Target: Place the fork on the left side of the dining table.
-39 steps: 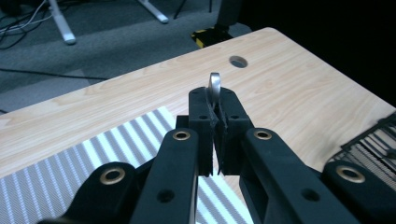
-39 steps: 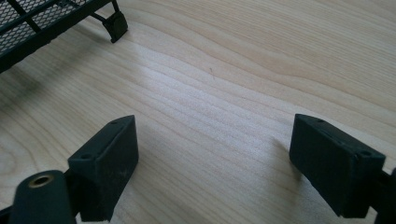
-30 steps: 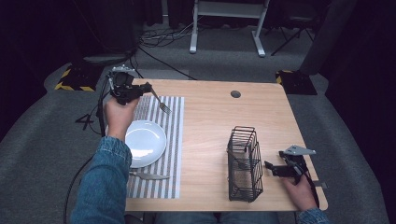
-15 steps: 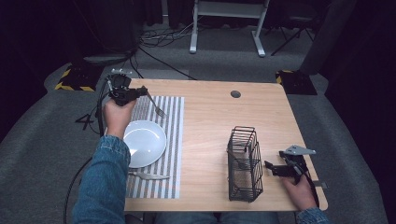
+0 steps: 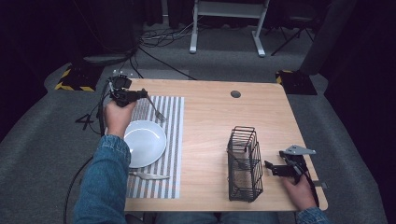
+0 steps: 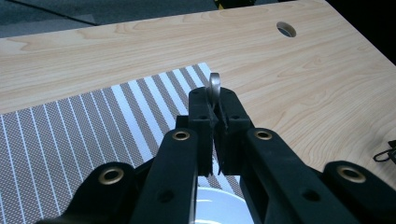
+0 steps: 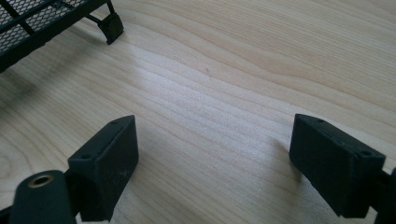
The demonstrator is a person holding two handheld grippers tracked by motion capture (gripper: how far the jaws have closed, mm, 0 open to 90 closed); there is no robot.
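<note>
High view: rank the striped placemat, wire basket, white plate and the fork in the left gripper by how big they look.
1. Striped placemat
2. Wire basket
3. White plate, close to the basket in apparent size, so that order is unsure
4. Fork, clearly smallest, held in the left gripper

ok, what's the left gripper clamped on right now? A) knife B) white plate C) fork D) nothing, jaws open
C: the left gripper has its jaws shut on the fork, whose tines hang over the striped placemat; in the left gripper view the metal handle end pokes up between the closed pads. The knife lies on the mat by the plate.
</note>
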